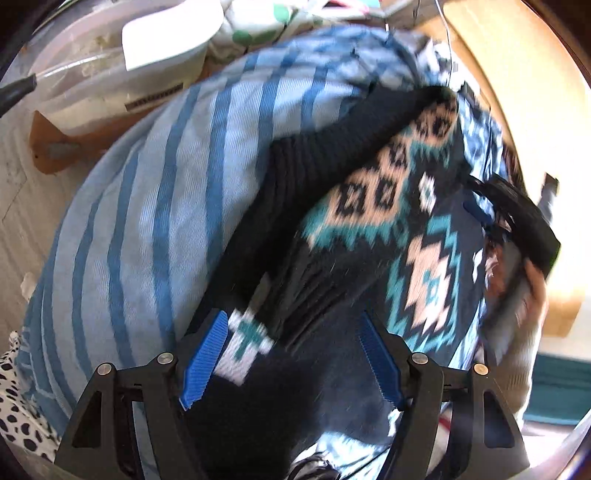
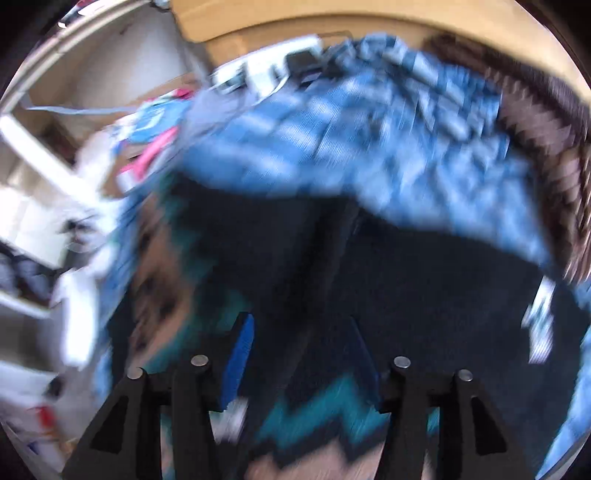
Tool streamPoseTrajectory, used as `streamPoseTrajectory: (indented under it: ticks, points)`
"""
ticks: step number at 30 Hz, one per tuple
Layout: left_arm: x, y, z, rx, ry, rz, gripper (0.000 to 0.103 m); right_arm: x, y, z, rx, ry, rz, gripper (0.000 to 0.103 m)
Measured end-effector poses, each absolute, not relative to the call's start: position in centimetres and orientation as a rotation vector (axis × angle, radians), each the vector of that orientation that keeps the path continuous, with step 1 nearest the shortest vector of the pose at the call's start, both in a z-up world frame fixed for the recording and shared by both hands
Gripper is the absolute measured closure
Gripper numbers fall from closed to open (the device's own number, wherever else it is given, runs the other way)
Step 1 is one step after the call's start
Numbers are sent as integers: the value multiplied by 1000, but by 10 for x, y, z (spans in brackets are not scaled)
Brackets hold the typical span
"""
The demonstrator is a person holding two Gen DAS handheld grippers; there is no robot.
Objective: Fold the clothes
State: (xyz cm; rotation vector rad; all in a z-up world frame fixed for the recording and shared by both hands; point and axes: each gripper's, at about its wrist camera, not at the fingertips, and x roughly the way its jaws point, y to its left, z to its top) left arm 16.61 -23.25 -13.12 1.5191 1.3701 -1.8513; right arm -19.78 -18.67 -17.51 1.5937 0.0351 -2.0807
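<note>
Blue ribbed pads are standing wide apart on the left gripper (image 1: 293, 356), black patterned knit lying between them with neither pad pressing on it. That cloth is a dark knitted garment with teal, peach and white diamond motifs (image 1: 388, 206), and it is lying crumpled on a light blue cloth with darker blue stripes (image 1: 155, 206) that is covering the work surface. A black ribbed band (image 1: 332, 147) is running across the garment's upper edge.

Behind the striped cloth, a clear plastic tub (image 1: 74, 74) is sitting with a white lid (image 1: 170, 37) resting on it; what it is holding cannot be made out. A barcode-like strip on a white label below the lid is too blurred to read. A white fabric with green dots (image 1: 258, 22) is showing at the top, and a black-spotted white cloth (image 1: 14, 398) at the lower left edge.

Only the left wrist view is showing the other tool's black body and a hand (image 1: 532, 280) at the garment's right edge. The right wrist view, heavily blurred, is showing the right gripper (image 2: 301, 363) with its pads apart over the same garment (image 2: 314, 417), the dark knit between them without a visible grip, plus a brown zigzag textile (image 2: 554, 122) and pink strips (image 2: 147, 158) unseen from the left.
</note>
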Motion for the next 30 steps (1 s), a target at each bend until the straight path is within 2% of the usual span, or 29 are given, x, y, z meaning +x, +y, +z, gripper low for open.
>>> streamPoseTrajectory:
  ticks: [2,9,11,13,18,22,30]
  points:
    - [176,-227,-135,1571,1358,-1851,29,-156,-165,-185,1673,-85,-1936,37]
    - [229,-200,-124,1619,1266,-1858,29,-37,-115,-223,1840,-266,-1719,38]
    - [243,-189,-121,1617,1278,-1876,29,-24,-99,-229,1880,-417,-1727,38]
    - [255,-177,-122,1627,1321,-1914,29,-21,-88,-230,1910,-487,-1681,38]
    - [269,-162,-135,1685,1418,-1915,29,-5,-70,-203,1817,-536,-1699,33]
    - [277,-163,-155,1705,1416,-1745,29,6,-78,-199,1813,-483,-1652,32]
    - [290,-163,-182,1673,1665,-1654,29,24,-95,-211,1817,-366,-1583,32]
